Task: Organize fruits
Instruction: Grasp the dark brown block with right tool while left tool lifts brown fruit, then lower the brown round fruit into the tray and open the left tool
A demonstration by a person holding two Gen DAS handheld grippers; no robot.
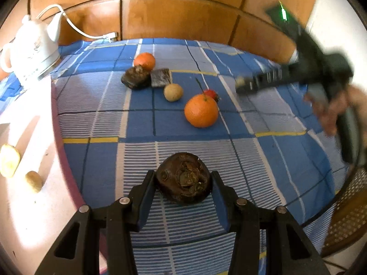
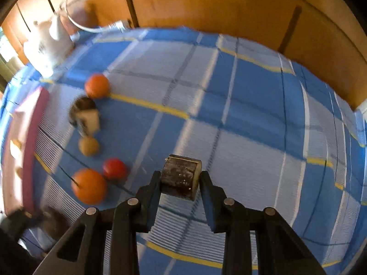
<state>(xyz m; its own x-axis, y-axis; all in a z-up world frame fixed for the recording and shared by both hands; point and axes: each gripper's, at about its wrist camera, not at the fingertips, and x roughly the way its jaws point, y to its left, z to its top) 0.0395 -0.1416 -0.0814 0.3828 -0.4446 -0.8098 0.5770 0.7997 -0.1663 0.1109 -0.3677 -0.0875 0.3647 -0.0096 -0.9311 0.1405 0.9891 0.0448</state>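
Note:
My left gripper [image 1: 183, 178] is shut on a dark brown round fruit [image 1: 184, 180] over the blue checked cloth [image 1: 137, 123]. My right gripper [image 2: 181, 178] is shut on a dark brown cut chunk [image 2: 180, 177] with a pale end; in the left wrist view it is a blur [image 1: 243, 84] at the right. On the cloth lie a large orange [image 1: 201, 110], a red fruit [image 1: 212, 94], a small tan fruit [image 1: 173, 92], another dark fruit [image 1: 135, 78] beside a dark block [image 1: 161, 77], and a far orange [image 1: 145, 61].
A white tray with a pink rim [image 1: 57, 114] holds two yellowish pieces [image 1: 9, 160] at the left. A white kettle [image 1: 34, 48] with its cord stands at the back left. Wooden panels [image 1: 183, 16] close the far side. A woven chair seat [image 1: 348, 206] shows at the right.

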